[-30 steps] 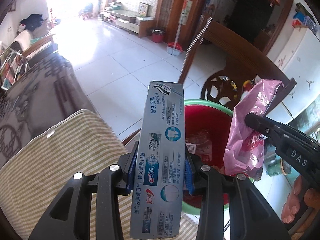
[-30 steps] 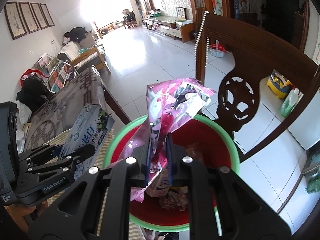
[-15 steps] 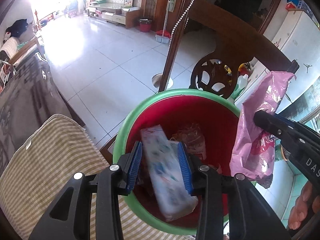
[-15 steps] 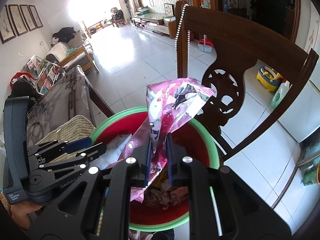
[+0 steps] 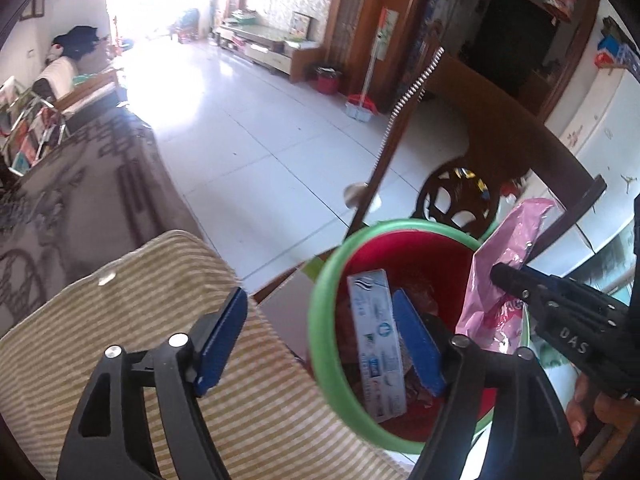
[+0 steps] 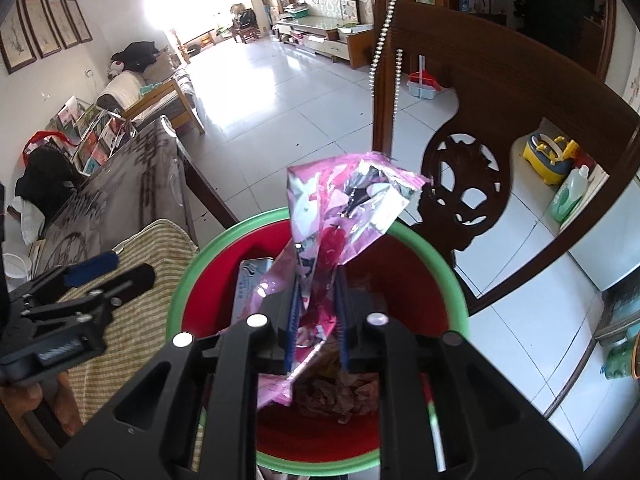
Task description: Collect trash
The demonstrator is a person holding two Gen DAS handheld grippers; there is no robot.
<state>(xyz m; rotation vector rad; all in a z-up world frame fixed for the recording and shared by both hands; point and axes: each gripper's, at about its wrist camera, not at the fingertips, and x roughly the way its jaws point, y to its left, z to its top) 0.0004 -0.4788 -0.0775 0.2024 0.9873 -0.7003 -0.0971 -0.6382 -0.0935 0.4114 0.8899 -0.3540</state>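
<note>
A red bin with a green rim [image 5: 320,344] [image 6: 188,280] stands beside a striped cushion. A toothpaste box [image 5: 376,344] [image 6: 250,284] leans inside it among other wrappers. My left gripper [image 5: 320,332] is open and empty, its jaws spread across the bin's near rim. My right gripper [image 6: 316,320] is shut on a pink plastic wrapper [image 6: 340,208] and holds it over the bin's mouth. The wrapper [image 5: 504,272] and the right gripper also show at the right of the left wrist view.
A dark wooden chair [image 6: 480,128] stands just behind the bin. The striped cushion [image 5: 120,320] lies to the left of the bin. A patterned brown table [image 6: 100,200] is farther left. White tiled floor [image 5: 260,140] stretches beyond.
My left gripper carried the toothpaste box over the bin, opened and let it go; the box now lies in the bin. My right gripper still holds the pink wrapper above the bin.
</note>
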